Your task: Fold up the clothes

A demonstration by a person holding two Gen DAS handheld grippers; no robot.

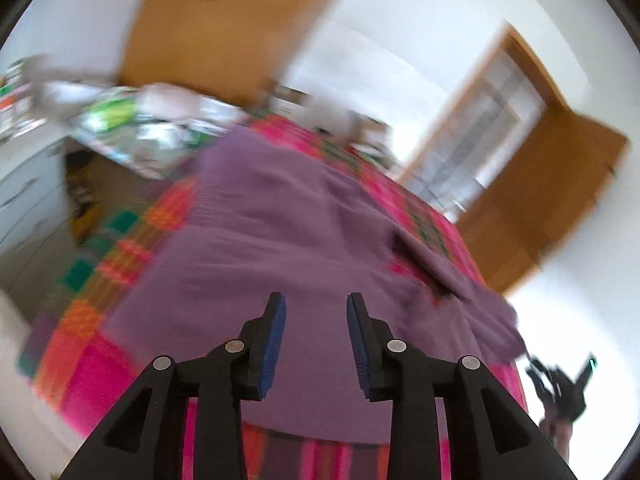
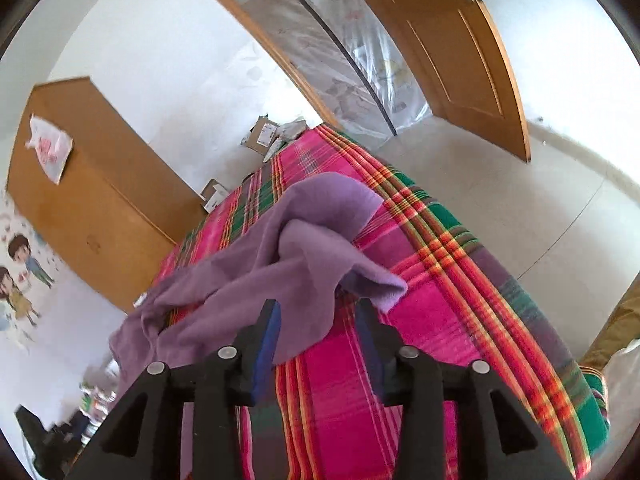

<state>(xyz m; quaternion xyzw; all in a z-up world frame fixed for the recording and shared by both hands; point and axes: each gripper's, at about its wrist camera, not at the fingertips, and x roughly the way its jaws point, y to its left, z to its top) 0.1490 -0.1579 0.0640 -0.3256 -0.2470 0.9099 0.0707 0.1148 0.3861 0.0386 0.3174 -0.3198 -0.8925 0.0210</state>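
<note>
The purple garment (image 1: 280,216) lies spread over the pink plaid bedspread (image 1: 92,376), broad and mostly flat in the left wrist view, soft creases running across it, one sleeve trailing off toward the bed's right edge, where the fabric bunches and shows a dark gap beneath. The picture is blurred, so finer detail is lost. The left gripper (image 1: 316,304) points down over the near part of the cloth, its blue-padded fingers (image 1: 276,336) standing apart with nothing pinched between them: released. At the far right of that view the other gripper shows small and dark past the bed's edge. Over to the right wrist view: the garment (image 2: 256,280) is rumpled here, a sleeve folded up into a loose hump, its cuff end hanging free above the plaid bedspread (image 2: 440,280). The right gripper (image 2: 316,312) sits tilted just at the cloth's near edge, fingers parted; purple fabric shows between them, but the pads are not pressing on it.
</note>
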